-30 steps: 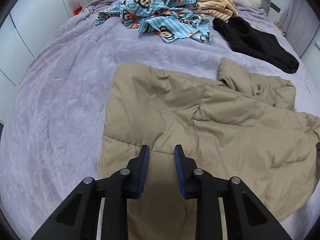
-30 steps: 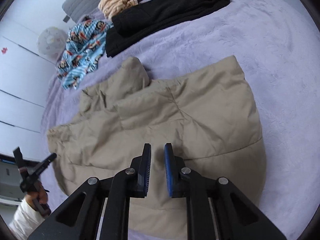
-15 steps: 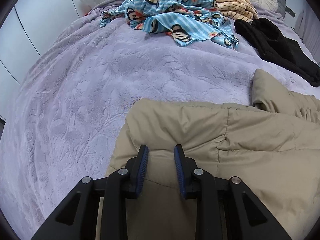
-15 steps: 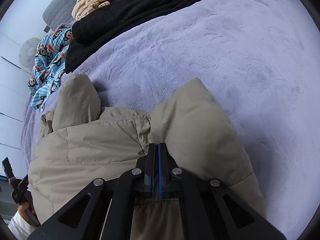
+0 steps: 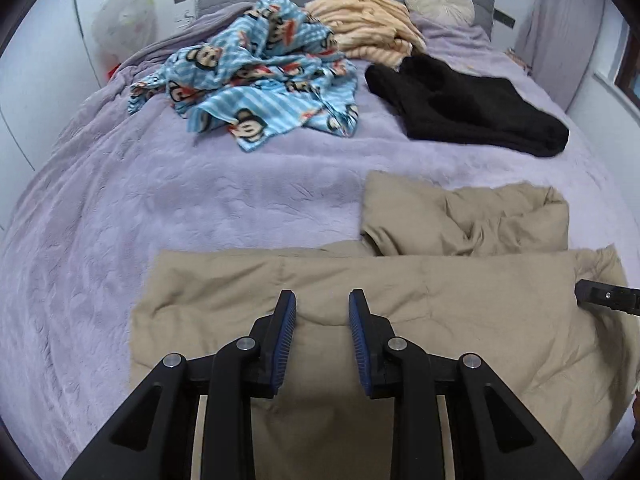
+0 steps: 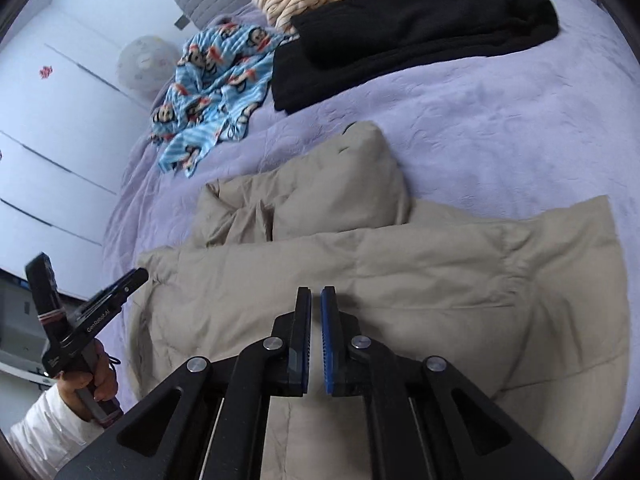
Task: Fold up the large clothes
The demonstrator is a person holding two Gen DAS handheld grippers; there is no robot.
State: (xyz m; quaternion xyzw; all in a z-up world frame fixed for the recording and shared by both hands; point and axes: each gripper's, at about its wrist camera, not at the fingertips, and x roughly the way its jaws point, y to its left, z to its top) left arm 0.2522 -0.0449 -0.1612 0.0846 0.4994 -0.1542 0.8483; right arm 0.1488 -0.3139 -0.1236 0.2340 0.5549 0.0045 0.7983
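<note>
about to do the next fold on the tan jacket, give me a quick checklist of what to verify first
1. Left gripper free of cloth: ok, fingers apart, nothing between them.
2. Right gripper free of cloth: ok, a narrow gap, nothing pinched.
3. First fold on the tan jacket lies flat: ok, the folded edge runs straight across.
4. Sleeve tucked in: not ok, it lies bunched beyond the fold.
5. Bedspread bare around the jacket: ok; the monkey-print cloth and black garment lie apart from it.
6. Near hem even: cannot tell, hidden behind the grippers.
</note>
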